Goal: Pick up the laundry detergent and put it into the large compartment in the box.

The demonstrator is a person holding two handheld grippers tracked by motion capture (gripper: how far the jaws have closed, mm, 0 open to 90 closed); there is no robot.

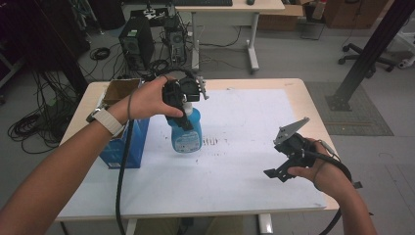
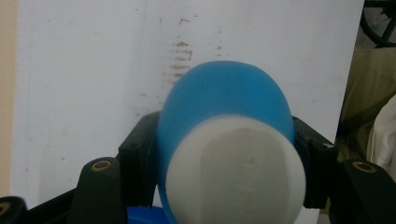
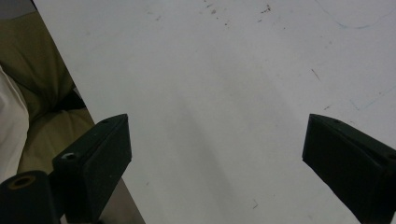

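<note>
Blue spray bottle (image 1: 186, 131) hangs over the white mat (image 1: 244, 161), left gripper (image 1: 188, 95) clamped round its neck — a smooth neck, it could slip and tip. Right gripper (image 1: 286, 159) idles near the edge — jaws apart, empty.

In the left gripper view the spray bottle (image 2: 224, 140) is blurred and cut off at six o'clock. From above, the left hand (image 1: 147, 100) hides its head, and its label print is too small to read.
</note>
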